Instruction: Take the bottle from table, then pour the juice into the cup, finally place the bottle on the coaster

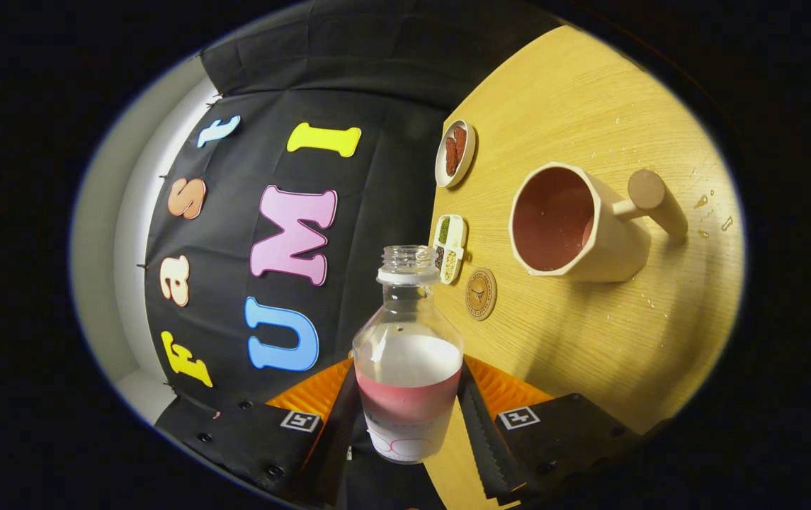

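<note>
The gripper [409, 418] pinches the clear plastic bottle [409, 368] between its two fingers [479, 432], one pressing on each side of the bottle's lower body. The bottle has no cap on its threaded neck, a white collar ring sits below the thread, and pink juice fills only its lower part, around a pale label band. The whole view is rolled, so the light wooden table [589, 333] stands tilted to the right of the bottle, with the black cloth wall to the left.

Just beyond the bottle's neck and slightly to its right, the round brown coaster [481, 293] with a printed emblem lies flat on the table, bare. Near it, further off, sits a small white divided dish [450, 248] holding green and pale grains. To the right of the coaster, apart from it, the beige faceted cup [575, 223] with a wooden peg handle stands on the table; pink juice shows inside it. A few droplets [713, 209] spot the wood to the right of the handle. Furthest off, a small round white dish [455, 153] holds reddish-brown pieces.
</note>
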